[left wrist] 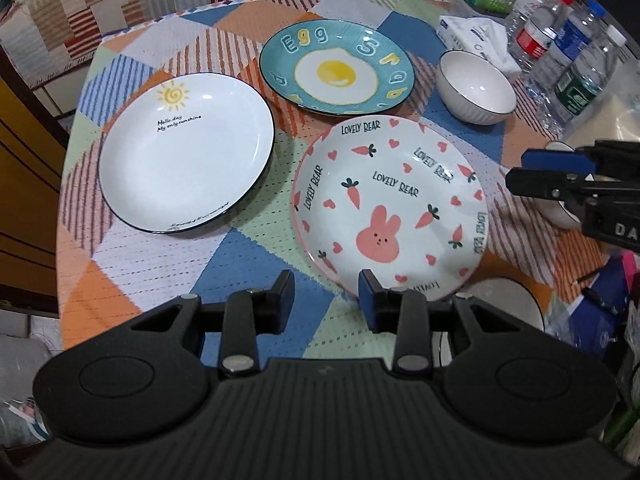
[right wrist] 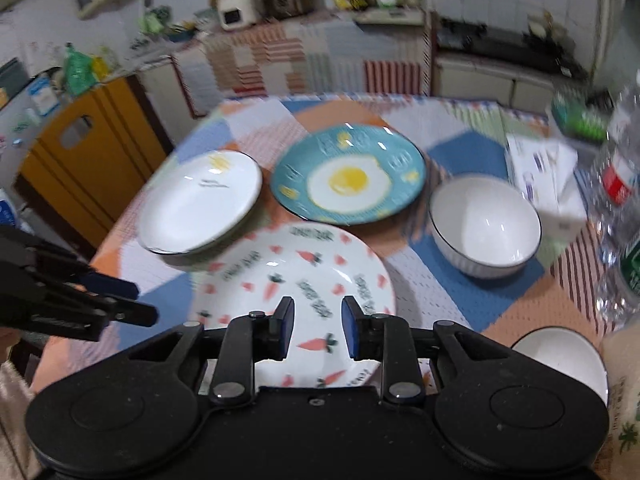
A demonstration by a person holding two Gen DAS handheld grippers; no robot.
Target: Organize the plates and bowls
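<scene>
Nearest the left wrist camera, the left gripper (left wrist: 326,300) hovers above the near edge of the worktop (left wrist: 132,256) with its fingers apart and nothing between them; the blue pad of one finger sits just over the near rim of the rabbit plate (left wrist: 390,210). From left to right across the patchwork cloth lie three plates and a bowl, all upright and empty — the white sun plate (left wrist: 186,152) at the left, the teal egg plate (left wrist: 337,67) farther back at centre, the rabbit plate in front of it, and the white bowl (left wrist: 476,87) at the right. The plates lie close together, their rims near one another but apart. Behind the bowl stand a tissue box (left wrist: 476,36) and a group of water bottles (left wrist: 568,52). A second white bowl (left wrist: 508,300) shows partly at the near right edge. In the right wrist view, which is blurred, the right gripper (right wrist: 317,328) hangs over the near part of the rabbit plate (right wrist: 292,276) with its fingers apart, holding nothing. The same layout appears there: sun plate (right wrist: 202,208), egg plate (right wrist: 348,176), white bowl (right wrist: 486,224) — and the other bowl's rim (right wrist: 568,356) at the lower right.
</scene>
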